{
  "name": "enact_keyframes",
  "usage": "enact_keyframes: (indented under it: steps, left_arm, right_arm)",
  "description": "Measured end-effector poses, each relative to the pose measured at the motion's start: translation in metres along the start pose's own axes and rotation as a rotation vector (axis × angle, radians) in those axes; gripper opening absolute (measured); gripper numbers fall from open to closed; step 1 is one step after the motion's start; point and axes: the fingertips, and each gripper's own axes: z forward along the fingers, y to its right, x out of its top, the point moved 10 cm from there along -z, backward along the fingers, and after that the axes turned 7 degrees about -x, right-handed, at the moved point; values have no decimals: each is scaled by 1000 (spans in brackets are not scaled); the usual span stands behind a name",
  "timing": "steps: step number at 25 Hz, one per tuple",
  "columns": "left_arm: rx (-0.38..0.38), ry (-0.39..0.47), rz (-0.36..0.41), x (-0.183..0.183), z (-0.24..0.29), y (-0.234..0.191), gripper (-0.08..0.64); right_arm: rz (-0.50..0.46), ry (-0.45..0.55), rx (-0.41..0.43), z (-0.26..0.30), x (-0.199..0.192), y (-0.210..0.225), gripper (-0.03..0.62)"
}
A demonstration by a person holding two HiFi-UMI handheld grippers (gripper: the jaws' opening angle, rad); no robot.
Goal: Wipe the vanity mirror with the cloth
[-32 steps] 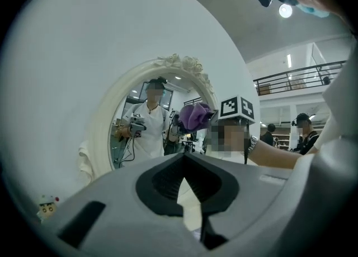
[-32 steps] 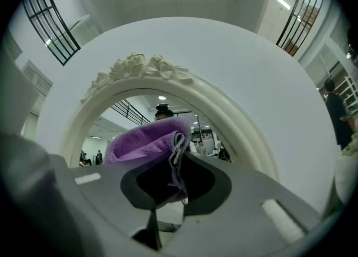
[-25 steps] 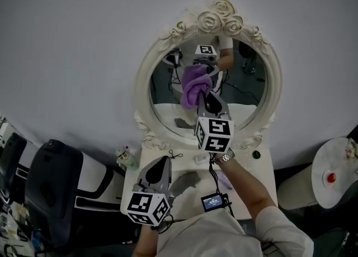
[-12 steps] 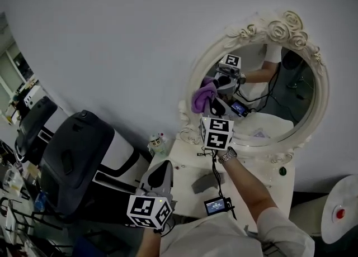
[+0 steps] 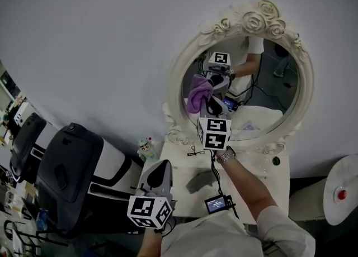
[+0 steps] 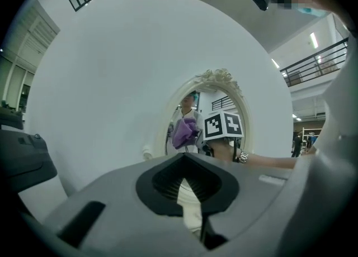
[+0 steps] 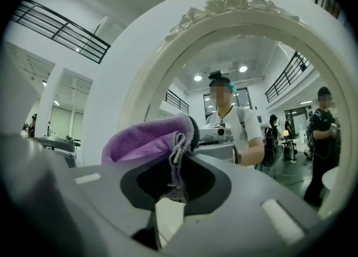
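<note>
Wiping is under way at the left side of the glass. At lower left, the left gripper (image 5: 163, 165) hangs near the left edge of the desk (image 5: 254, 180). Its jaws are closed together on nothing, and it takes no part in the stroke. Toward the centre, the right gripper (image 5: 208, 104) reaches up and forward with its jaws pinched on a fold of the purple cloth (image 5: 197, 91). The cloth bunches over the jaw tips and meets the vanity mirror (image 5: 263, 82) on the left portion of the glass, just inside the ornate white frame. To the right, the larger share of the glass shows only reflections. No streaks or smears can be made out, so which parts are already clean cannot be told. Judged from the cloth's place, the task is mid-course: contact is made, and the centre, right side and top probably remain to be covered.
</note>
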Motion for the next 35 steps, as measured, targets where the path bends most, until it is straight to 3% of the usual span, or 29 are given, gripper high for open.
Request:
enact_keyframes:
  steps: [11,17,27,35]
  left_arm:
    - [-285,-42,37,-4,73,50,0]
    - [-389,-58,45,-8,102,81,0]
    - [-466,-62,42,-13,133,115,0]
    - [-460,-69,34,-17,132,122,0]
  right_arm:
    - [-34,13,-205,-49,7,115,65]
    - [-30,8,-324,-74,5,179,66]
    - [24,-19,-445,-104,-3,259,67]
    - [23,-12,-514,-111,-9,273,60]
